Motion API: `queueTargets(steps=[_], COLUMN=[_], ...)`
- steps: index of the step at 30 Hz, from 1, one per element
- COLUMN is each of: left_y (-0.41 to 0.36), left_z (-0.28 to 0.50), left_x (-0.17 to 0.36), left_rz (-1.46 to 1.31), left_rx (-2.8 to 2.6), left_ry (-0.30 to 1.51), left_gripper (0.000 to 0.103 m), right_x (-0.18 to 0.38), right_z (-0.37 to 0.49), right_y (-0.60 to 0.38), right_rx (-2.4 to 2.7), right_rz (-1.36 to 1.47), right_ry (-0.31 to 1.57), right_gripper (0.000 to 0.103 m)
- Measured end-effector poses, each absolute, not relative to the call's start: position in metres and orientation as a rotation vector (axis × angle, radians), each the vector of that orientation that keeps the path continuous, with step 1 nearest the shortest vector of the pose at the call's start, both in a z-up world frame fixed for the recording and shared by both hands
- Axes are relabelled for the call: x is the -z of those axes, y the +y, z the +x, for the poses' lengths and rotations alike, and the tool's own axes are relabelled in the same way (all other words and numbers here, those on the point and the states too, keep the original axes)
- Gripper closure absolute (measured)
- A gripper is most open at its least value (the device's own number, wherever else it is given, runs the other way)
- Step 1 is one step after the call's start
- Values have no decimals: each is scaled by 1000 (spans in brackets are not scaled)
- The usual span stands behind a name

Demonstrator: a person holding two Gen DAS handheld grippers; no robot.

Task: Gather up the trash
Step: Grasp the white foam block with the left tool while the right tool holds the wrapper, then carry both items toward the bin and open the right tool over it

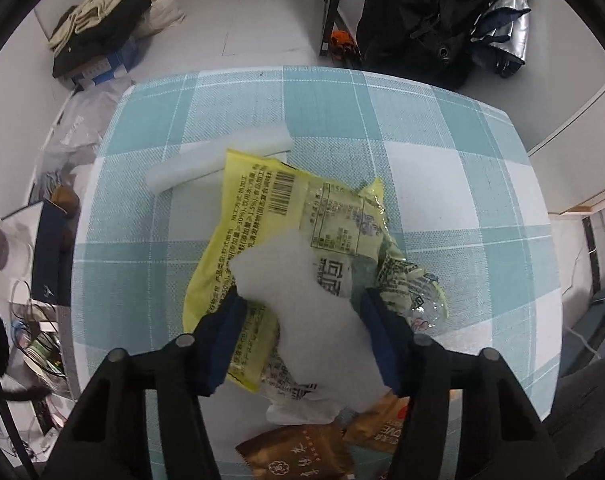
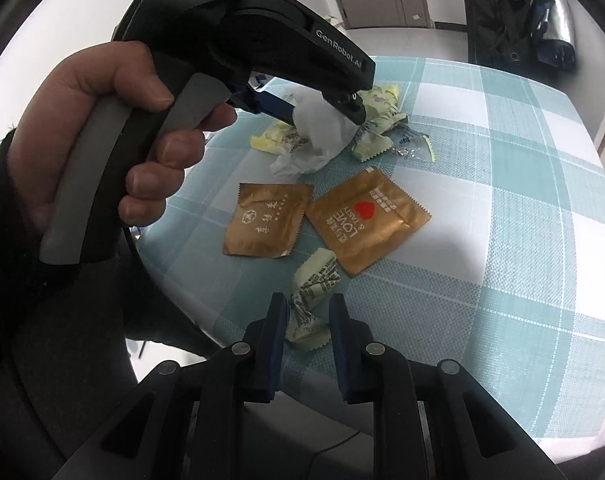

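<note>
My left gripper is shut on a crumpled white tissue, which fills the space between its blue pads, just above a yellow snack wrapper on the checked tablecloth. In the right wrist view the left gripper pinches the tissue over the yellow wrapper. My right gripper is shut on a small crumpled pale-yellow wrapper. Two brown sachets lie flat beyond it.
A white foam strip lies behind the yellow wrapper. A clear plastic scrap lies right of the trash pile. Clothes and boxes sit on the floor at the back left, dark jackets at the back right. Clutter lies left of the table.
</note>
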State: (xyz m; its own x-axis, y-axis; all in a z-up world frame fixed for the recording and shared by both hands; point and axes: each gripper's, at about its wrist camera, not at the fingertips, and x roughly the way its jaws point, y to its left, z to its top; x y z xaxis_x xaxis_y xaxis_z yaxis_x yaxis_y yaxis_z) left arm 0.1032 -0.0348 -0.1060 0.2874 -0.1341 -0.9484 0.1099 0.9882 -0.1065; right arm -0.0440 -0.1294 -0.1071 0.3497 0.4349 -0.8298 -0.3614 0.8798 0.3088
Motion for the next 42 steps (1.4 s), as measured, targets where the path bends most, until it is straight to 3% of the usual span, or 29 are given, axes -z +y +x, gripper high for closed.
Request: queueTargets(steps=[2,4,22,42], left_y=[-34,-29,-5,26], left_z=[102,100,100,75], left_x=[105,104,81,38], left_rz=[-27,-55,-246,-339], left_rx=[169,183,271,269], left_ry=[1268,1266,1192,965], left_gripper=[54,71,70,70], right_x=[109,109,104,24], right_z=[-44,-44,-37,-53], right_y=[-131,-131,-150,-166], right_rx=[-523,-524,-506,-475], right_rz=[87,86,185,188], right_ry=[1103,1101,1064,864], right_gripper=[83,83,85,85])
